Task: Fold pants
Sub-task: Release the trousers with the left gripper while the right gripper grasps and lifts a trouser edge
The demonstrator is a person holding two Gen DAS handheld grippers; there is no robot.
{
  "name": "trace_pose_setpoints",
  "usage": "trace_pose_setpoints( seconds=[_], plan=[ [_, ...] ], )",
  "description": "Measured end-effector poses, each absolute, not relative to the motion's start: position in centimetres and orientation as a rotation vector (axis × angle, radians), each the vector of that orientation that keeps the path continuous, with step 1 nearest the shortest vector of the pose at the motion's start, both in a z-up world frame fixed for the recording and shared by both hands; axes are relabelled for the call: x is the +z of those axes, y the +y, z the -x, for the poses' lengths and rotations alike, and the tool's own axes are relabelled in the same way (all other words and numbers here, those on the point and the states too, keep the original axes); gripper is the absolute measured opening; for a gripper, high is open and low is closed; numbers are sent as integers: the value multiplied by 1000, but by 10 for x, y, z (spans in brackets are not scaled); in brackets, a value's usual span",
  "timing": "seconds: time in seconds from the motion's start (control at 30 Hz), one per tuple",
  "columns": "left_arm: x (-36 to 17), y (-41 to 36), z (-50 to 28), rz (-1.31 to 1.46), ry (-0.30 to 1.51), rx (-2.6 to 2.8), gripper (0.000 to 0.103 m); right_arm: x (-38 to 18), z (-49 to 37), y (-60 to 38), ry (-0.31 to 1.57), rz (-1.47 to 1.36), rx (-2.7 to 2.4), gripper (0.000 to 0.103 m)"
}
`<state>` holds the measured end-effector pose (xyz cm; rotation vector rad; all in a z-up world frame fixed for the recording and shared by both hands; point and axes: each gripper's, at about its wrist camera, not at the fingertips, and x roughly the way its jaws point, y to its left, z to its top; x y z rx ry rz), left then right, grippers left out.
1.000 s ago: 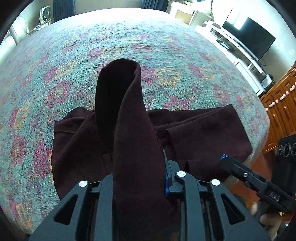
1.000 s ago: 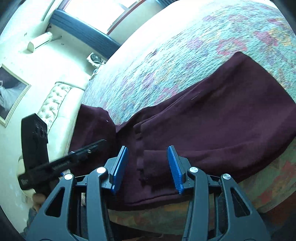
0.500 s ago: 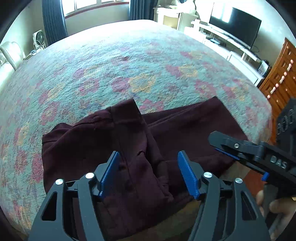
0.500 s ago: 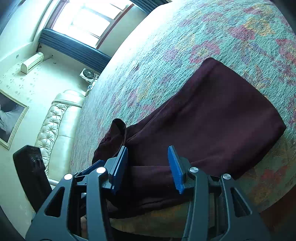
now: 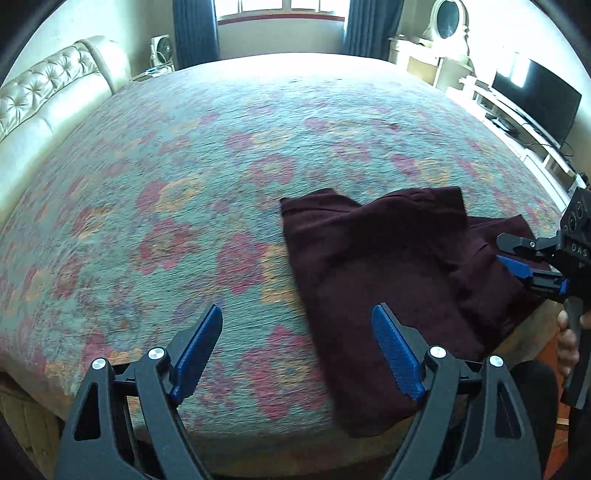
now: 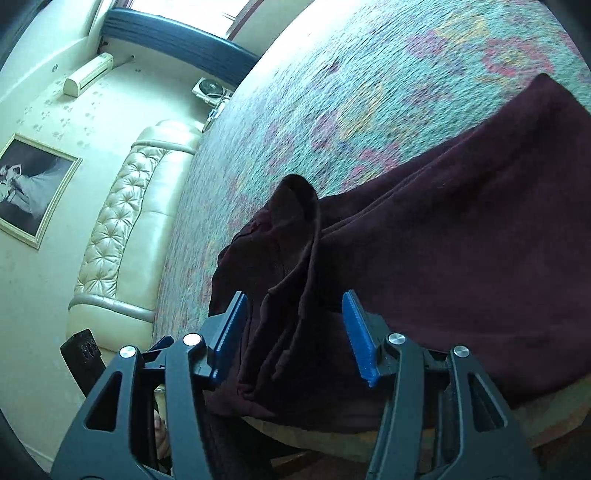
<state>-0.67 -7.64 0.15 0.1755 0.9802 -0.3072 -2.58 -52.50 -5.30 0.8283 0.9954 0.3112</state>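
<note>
Dark maroon pants (image 5: 388, 266) lie bunched near the front right edge of the floral bedspread (image 5: 184, 177). My left gripper (image 5: 297, 310) hovers over the bed just left of them, its jaws opening wide with nothing between them. In the right wrist view the pants (image 6: 461, 240) spread to the right, and a raised fold (image 6: 295, 221) stands up at their left end. My right gripper (image 6: 293, 295) straddles that fold, jaws opening, with cloth between the blue pads (image 6: 356, 332) but not pressed. From the left wrist view the right gripper (image 5: 517, 262) sits over the pants' right side.
A tufted cream headboard (image 5: 48, 88) borders the bed on the left. A TV (image 5: 535, 99) on a white unit stands at the right, with a window (image 5: 280, 7) and a fan (image 5: 162, 48) at the back. A person's hand (image 5: 567, 343) holds the right gripper's handle.
My left gripper let go of the pants leg it held up, opened wide and swung left off the pants. The right gripper's jaws widened around the raised fold.
</note>
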Motion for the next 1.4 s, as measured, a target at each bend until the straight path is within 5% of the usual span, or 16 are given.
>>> trace_pose_setpoints(
  seconds=[0.27,0.43,0.97,1.4],
  plan=[
    [-5,-62,2,-157,1001,-276,82,-64,5,-489,1103,-701,361,52],
    [-11,-62,3,-150,1018,-275,82,-62,3,-483,1136,-618,332,20],
    [-17,-67,-2,-145,1046,-281,82,27,21,-508,971,-508,391,16],
    [-35,-98,-5,-86,1121,-375,82,33,43,-627,969,-568,201,16]
  ],
)
